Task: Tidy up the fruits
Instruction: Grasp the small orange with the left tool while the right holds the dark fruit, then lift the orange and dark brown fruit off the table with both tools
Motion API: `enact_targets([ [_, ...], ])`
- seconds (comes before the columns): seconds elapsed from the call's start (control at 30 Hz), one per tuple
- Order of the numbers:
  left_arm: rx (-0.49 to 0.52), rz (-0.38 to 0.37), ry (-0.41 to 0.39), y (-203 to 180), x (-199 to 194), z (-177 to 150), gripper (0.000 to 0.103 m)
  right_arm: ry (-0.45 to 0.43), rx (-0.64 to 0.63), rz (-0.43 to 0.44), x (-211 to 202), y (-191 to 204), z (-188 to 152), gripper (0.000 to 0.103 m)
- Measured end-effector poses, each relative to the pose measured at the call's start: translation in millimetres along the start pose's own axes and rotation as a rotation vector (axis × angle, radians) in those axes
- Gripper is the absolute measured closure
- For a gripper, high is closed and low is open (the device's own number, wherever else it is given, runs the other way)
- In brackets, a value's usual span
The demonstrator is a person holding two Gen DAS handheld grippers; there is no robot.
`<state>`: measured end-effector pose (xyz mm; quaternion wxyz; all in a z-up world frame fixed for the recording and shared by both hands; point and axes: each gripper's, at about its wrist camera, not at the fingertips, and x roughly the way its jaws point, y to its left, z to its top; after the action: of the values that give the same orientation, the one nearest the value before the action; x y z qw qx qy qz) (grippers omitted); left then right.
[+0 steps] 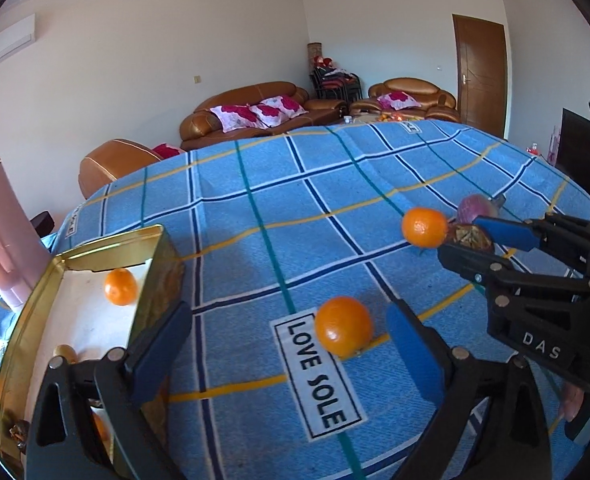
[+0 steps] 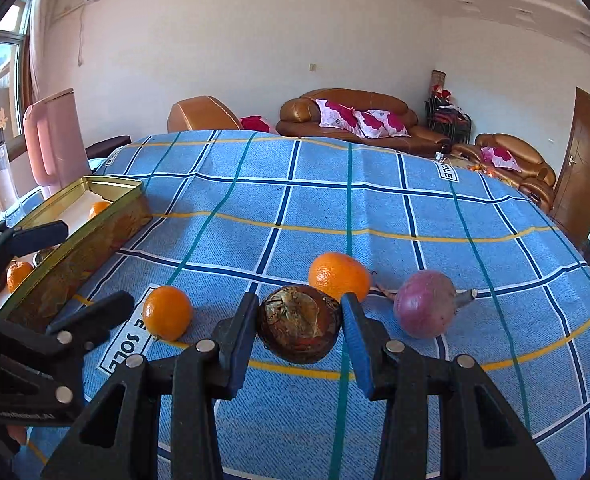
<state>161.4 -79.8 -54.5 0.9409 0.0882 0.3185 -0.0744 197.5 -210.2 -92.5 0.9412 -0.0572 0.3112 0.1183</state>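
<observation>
Nearest in the right wrist view, a dark brown, wrinkled round fruit (image 2: 299, 330) is gripped between the blue pads of the right tool (image 2: 299, 322), just above the blue checked cloth on the counter (image 2: 375, 208). Beside it, at nine o'clock, a round orange citrus fruit (image 2: 168, 312) lies loose; at one o'clock a second orange (image 2: 337, 274) rests on the cloth, and at three o'clock a purple round fruit (image 2: 425, 304). The left tool (image 1: 291, 346) is held wide open with nothing between its pads, the nearer orange just ahead of it. Farther off, at ten o'clock, the gold rectangular tin (image 2: 95, 236) is seen to hold at least two oranges already. The task is judged partly done: three fruits are left on the cloth and one is in the grip.
</observation>
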Motion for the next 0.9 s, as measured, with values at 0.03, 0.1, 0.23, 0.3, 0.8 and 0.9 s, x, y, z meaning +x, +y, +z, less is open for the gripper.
enact_targets([
  [0.03,0.004,-0.01,0.013,-3,4,0,0.011,0.0,0.005,0.007,0,-1,0,0.059],
  [0.1,0.012,-0.025,0.038,-7,12,0,0.015,0.0,0.013,0.017,1,-2,0,0.059],
  [0.23,0.018,-0.066,0.096,-11,26,0,0.03,-0.003,0.02,0.022,-1,-3,-1,0.059],
  [0.3,0.019,-0.088,0.113,-12,29,0,0.043,-0.003,0.013,0.022,-1,-2,-1,0.059],
  [0.8,0.007,-0.171,0.084,-8,19,-3,0.069,-0.044,-0.019,0.026,-8,5,-2,0.059],
  [0.9,0.011,-0.175,0.07,-7,15,-3,0.073,-0.06,-0.02,0.03,-12,5,-2,0.059],
])
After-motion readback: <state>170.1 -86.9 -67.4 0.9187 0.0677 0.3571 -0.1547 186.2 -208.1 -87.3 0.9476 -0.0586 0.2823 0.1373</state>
